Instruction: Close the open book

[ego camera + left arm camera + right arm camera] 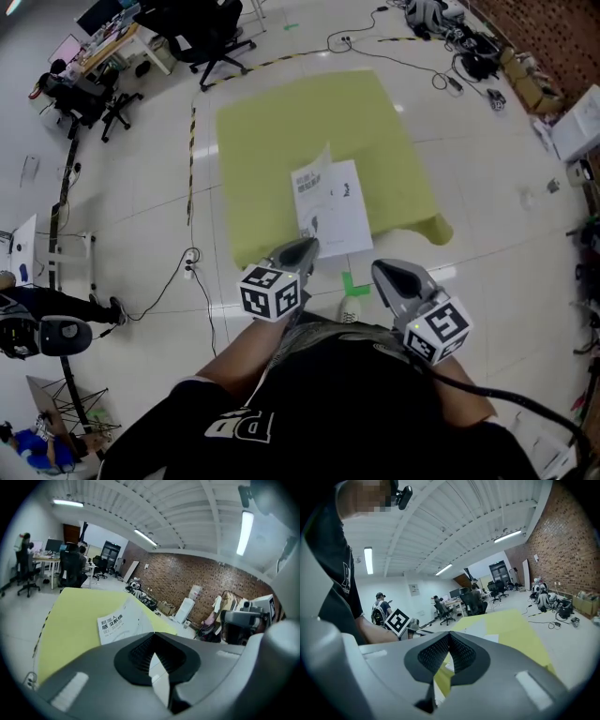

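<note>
Yellow-green cloth: it covers the bench, which stands on a pale tiled floor.
Book: a thin white paperback lies by the bench's near edge, closer to the near right corner than to the left one.
Book's state: the right-hand half lies flat on the cloth. The left-hand cover, printed with a title, stands up tilted, so the book is partly open.
Left claw: its tips are pressed together and nothing shows pinched between them. It sits at the book's near left corner, and I cannot tell whether it touches the paper or hangs just above it.
Left claw's own view: the titled cover rises just beyond the tips.
Right claw: its tips are also pressed together with nothing between them. It hangs off the bench's near edge, to the right of the book and apart from it.
Step in hand: this looks like the approach, with both claws drawn up to the near edge and the cover not yet brought down.
Next move: the raised cover probably needs tipping rightward onto the flat half. The left claw is the better placed, since its shut tips could push the cover from its outer face.
Care needed: the book looks light, so the right claw may have to steady the flat half against sliding on the cloth.
</note>
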A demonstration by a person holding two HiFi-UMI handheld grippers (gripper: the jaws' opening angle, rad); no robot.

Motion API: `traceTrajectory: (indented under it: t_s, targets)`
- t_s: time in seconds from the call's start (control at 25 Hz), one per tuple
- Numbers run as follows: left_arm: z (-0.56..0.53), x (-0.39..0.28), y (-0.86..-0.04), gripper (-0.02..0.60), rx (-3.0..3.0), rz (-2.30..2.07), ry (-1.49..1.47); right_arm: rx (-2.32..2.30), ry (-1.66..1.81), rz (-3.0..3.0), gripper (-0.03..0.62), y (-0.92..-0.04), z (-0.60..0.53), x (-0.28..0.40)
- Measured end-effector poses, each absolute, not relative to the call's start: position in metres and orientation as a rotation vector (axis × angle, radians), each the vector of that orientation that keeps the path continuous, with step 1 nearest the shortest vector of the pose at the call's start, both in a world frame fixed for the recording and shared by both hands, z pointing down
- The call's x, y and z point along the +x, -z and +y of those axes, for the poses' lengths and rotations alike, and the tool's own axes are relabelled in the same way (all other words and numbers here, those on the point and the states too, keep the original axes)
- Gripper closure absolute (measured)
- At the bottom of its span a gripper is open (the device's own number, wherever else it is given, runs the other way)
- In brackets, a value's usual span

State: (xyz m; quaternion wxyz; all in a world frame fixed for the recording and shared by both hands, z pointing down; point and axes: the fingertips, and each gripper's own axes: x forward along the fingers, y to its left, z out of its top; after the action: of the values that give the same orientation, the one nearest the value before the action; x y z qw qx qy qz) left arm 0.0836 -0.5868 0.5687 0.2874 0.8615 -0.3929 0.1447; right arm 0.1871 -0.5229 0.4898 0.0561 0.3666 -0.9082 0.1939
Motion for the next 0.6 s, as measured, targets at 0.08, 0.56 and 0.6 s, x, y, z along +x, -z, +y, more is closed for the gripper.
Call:
traceTrajectory:
  t_s: [0.08,0.56,0.6]
  targets:
    - [-0.586,0.099,-0.575,0.572,2.335,-1.042,-0.483,1.123,-0.591,-2.747,0.588,-0.493,-0.521,0.193]
    - [-0.579,0.159,-0.597,0.52,2.417,-0.824,-0.635,1.227,-0.577,-2.705,0.586,-0.488,-0.516,0.221]
    - [-0.579,0.164,-0.595,0.512,2.427,-0.807,-0.636,1.23,-0.575,-2.708,0.588,-0.487,-0.517,0.224]
